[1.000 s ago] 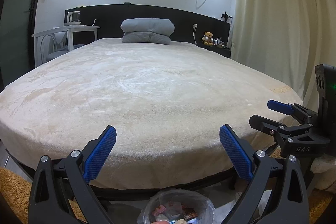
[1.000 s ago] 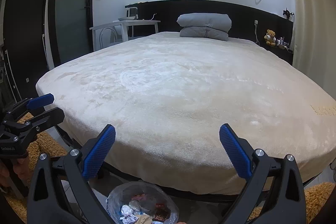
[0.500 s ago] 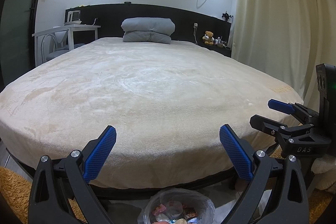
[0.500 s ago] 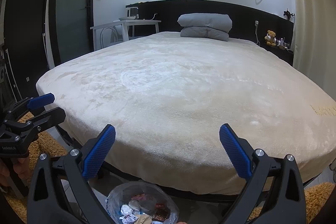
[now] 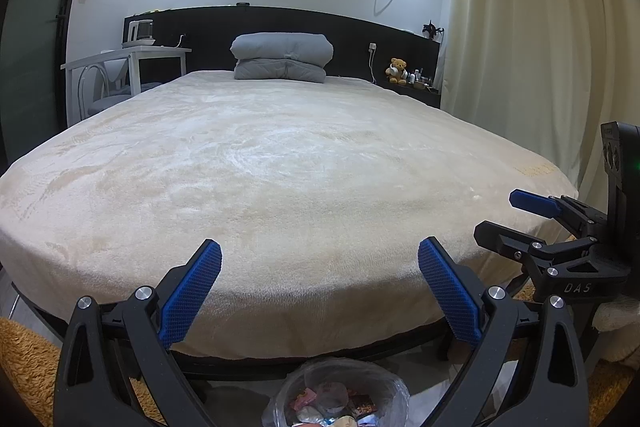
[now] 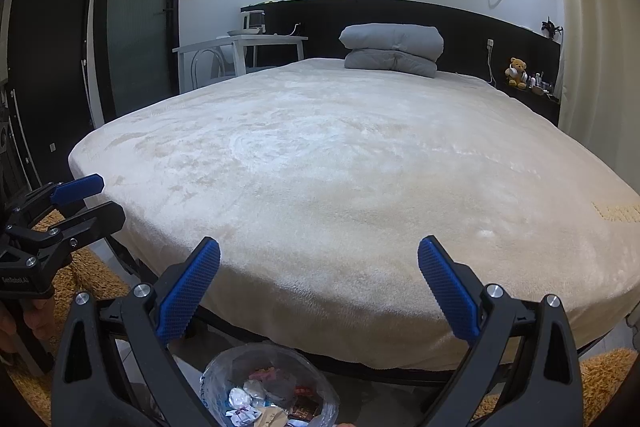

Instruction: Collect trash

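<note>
nothing much has changed in the last second: left gripper (image 5: 320, 267) and right gripper (image 6: 319, 265) still hover wide open, empty; trash sits in the bin (image 6: 256, 359) below the bare bed (image 5: 280, 167), so collecting looks done.

cream bed (image 5: 288, 179) carries folded grey bedding (image 5: 282, 57) at its head.

The left gripper (image 5: 319, 289) is matte black, its two angular fingers faced with blue cross-hatched pads (image 5: 191, 293) and pinned with round silver screws. The right gripper (image 6: 319, 286) matches it; seen just right of the left gripper, its body bears white letters, "DAS", below a dark box with a green light. A hand (image 6: 38, 319), partly hidden, seems bare.
</note>
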Motion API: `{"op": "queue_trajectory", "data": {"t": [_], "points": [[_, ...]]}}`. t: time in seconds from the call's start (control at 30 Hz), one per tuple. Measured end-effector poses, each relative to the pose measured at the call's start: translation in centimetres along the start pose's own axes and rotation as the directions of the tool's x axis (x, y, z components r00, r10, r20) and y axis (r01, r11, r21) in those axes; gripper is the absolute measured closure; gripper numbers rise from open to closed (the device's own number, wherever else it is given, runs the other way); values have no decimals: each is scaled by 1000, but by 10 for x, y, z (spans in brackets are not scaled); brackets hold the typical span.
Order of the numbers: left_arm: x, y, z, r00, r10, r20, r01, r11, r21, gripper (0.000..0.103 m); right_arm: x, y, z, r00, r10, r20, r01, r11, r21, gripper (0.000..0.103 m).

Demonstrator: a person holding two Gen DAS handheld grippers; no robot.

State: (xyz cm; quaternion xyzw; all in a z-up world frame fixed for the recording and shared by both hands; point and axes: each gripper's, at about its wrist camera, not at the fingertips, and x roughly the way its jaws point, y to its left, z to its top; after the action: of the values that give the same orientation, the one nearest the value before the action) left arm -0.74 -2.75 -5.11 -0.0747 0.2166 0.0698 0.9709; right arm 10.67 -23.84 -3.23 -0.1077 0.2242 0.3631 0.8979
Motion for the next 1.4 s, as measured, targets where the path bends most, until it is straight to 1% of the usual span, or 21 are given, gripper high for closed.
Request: {"op": "queue_trajectory", "data": {"t": [1.4], "points": [[0,0,0,1000,5,-11,-5,1000,0,7,-2,5,-4,1000,10,-6,-10,1000,-12,5]]}}
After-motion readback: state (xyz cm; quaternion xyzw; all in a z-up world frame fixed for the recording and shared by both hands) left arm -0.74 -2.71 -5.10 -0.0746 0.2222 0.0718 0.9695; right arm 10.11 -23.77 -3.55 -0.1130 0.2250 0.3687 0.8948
